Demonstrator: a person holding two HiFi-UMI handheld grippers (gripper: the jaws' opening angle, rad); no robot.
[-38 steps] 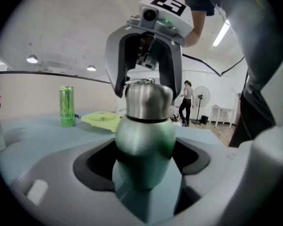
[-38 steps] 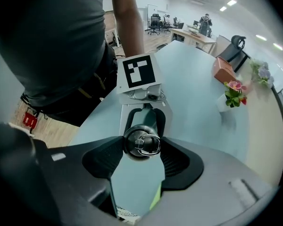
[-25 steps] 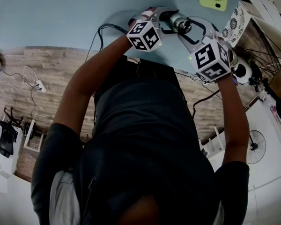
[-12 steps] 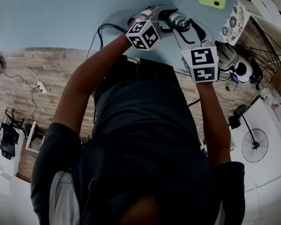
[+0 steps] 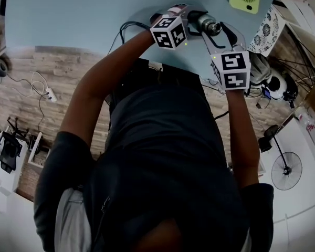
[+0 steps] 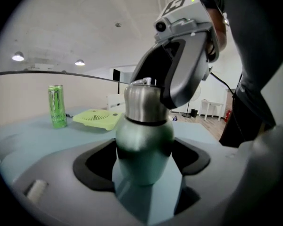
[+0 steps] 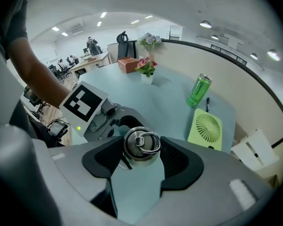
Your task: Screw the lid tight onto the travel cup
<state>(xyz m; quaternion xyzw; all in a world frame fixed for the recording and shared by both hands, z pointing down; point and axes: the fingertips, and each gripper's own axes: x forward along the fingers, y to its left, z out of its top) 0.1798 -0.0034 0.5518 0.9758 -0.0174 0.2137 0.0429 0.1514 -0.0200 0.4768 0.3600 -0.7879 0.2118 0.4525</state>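
Note:
The travel cup (image 6: pixel 144 145) has a green body and a steel lid (image 6: pixel 142 102) with a ring on top. It stands on the pale blue table (image 5: pixel 84 14) close to the near edge. My left gripper (image 6: pixel 144 160) is shut on the cup's green body, one pad on each side. From above, my right gripper (image 7: pixel 140 149) is shut on the lid (image 7: pixel 141 145), which its dark pads touch on both sides. In the head view the cup (image 5: pixel 205 23) sits between the left gripper (image 5: pixel 191 21) and the right gripper (image 5: pixel 213 29).
A flat yellow-green fan (image 7: pixel 205 128) lies beyond the cup, with a green can (image 7: pixel 198 91) and a pen (image 7: pixel 207 104) behind it. A small flower pot (image 7: pixel 146 69) and a brown box (image 7: pixel 128 64) stand farther off. A black cable (image 5: pixel 128 28) runs over the table's near edge.
The right gripper has twisted around the lid: its marker cube turned from tilted to nearly square. The left gripper has stayed clamped on the cup body.

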